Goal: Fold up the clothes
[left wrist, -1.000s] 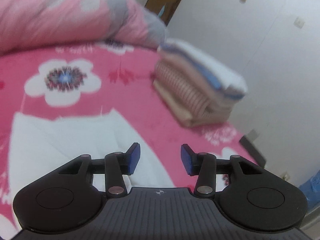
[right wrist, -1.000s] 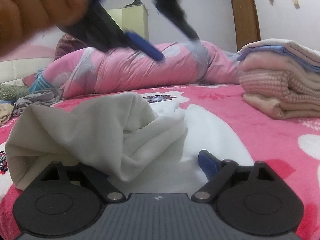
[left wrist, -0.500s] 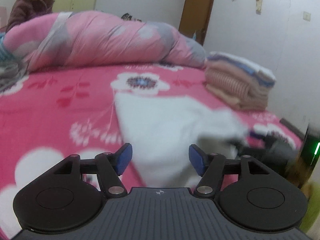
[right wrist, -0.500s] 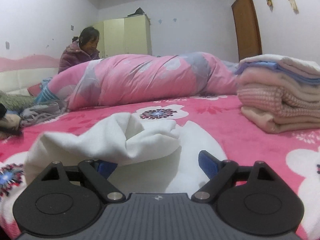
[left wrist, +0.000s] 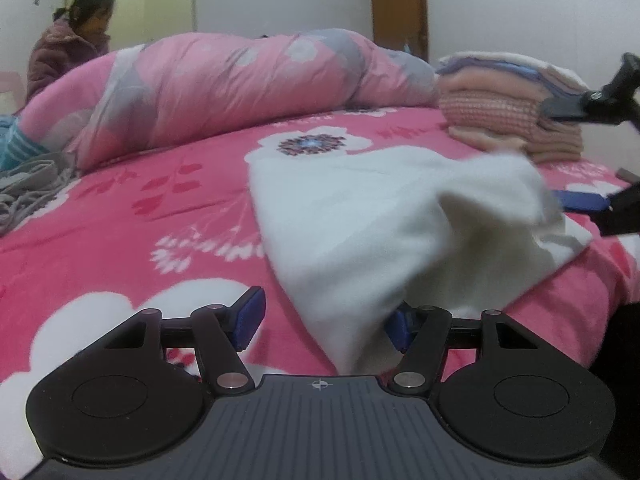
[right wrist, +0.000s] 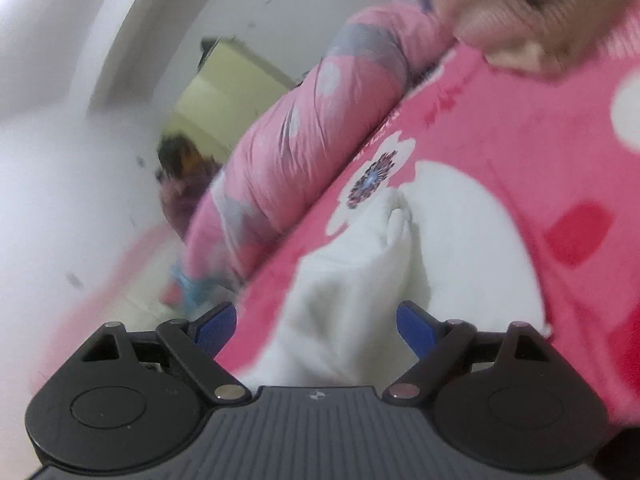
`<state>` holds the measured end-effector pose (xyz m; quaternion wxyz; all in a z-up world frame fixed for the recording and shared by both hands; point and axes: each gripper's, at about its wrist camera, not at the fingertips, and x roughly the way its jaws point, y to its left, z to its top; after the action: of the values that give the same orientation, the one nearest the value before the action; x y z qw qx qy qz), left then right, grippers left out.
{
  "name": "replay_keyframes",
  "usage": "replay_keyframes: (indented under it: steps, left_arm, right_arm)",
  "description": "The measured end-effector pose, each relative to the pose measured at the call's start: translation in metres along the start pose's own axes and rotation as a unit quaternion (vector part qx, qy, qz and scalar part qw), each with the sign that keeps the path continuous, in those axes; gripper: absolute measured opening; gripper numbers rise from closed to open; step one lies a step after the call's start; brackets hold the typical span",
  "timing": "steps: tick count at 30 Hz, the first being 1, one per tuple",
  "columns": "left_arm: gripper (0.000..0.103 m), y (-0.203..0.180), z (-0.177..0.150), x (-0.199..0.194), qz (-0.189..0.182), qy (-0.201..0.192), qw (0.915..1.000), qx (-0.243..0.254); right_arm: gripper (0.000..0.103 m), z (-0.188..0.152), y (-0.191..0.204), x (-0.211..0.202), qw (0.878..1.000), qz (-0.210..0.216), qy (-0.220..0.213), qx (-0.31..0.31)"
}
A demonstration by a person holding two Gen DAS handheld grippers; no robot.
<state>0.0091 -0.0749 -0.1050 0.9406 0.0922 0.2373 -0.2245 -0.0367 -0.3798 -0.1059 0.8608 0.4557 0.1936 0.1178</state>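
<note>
We're low over the bed [left wrist: 120, 220], its pink flowered cover filling both views, and along the far side runs a long rolled pink-and-grey quilt [left wrist: 240, 88] with a person [left wrist: 68, 56] in a dark padded jacket sitting behind its left end; to the right, a stack of folded clothes [left wrist: 508, 120] sits on the bed near a brown door [left wrist: 398, 4]. In the middle lies our white garment [left wrist: 380, 220], rumpled, spread on the cover with one edge bunched up and running right to us. Our left gripper [left wrist: 326, 320] has its blue fingers [left wrist: 250, 314] partly apart, the near corner of the garment lying between them and draping over the right-hand one, though neither pad presses on it. Our right gripper [right wrist: 316, 326], seen tilted and blurred in its own view, stands wide apart with a ridge of the white cloth between its fingers [right wrist: 414, 326], loose, nothing pinched; from the left view it reaches in at the right edge beside the garment's raised fold
</note>
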Motion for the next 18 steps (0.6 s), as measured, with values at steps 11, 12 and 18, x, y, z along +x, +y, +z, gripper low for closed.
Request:
replay_keyframes:
  steps: [11,12,18]
  left_arm:
    - [0.062,-0.001,-0.009,0.003,0.012,-0.016,0.9991,0.038]
    - [0.062,-0.001,-0.01,0.004,0.011,-0.015,0.9992,0.037]
    - [0.061,-0.007,-0.01,0.009,0.017,-0.008,0.9988,0.045]
  right_arm:
    - [0.083,0.012,-0.01,0.035,0.993,-0.045,0.075,0.081]
    - [0.079,0.014,-0.007,0.038,0.993,-0.041,0.081,0.08]
    - [0.03,0.02,0.0,0.067,0.983,-0.101,0.136,0.067]
